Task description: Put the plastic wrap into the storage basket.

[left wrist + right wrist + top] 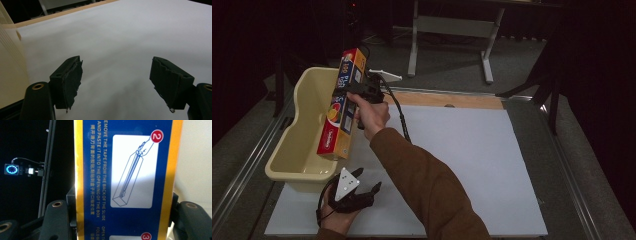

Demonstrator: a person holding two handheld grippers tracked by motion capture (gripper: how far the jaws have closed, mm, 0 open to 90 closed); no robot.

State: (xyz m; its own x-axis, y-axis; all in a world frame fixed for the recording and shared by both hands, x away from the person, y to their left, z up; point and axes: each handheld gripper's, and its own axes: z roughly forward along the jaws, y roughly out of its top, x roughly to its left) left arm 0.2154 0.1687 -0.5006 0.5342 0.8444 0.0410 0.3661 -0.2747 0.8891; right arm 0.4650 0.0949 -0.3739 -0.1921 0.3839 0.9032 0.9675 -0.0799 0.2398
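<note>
— What did we count on the table?

— One long box [343, 102], orange and blue with printed instructions, one cream plastic tub [297, 145], and one white sheet [472, 165] covering most of the table [532, 112]. Two grippers, one in each of the person's hands.

— Where was the box?

— We saw it held up in the air by the right gripper [362, 89], tilted, its lower end hanging over the tub's right rim and its upper end pointing away past the tub's far wall. In the right gripper view the box [125, 182] stood straight up between the two jaws, which were closed against its long sides, with a numbered diagram facing the camera.

— And the left gripper?

— We found the left gripper [369, 192] low at the near edge of the sheet, just in front of the tub's near wall, with a grey three-cornered plate on top. In the left gripper view [116, 82] its jaws stood wide apart with nothing between them, just bare white sheet [120, 37] beneath.

— How much open room did we see?

— The tub sat at the sheet's left edge, partly overhanging it. To the right of the person's brown sleeve [427, 185] the sheet lay bare all the way to its right and far edges. Beyond the far edge ran a strip of wood [447, 100]. The tub's inside, as far as we could see, held nothing.
</note>
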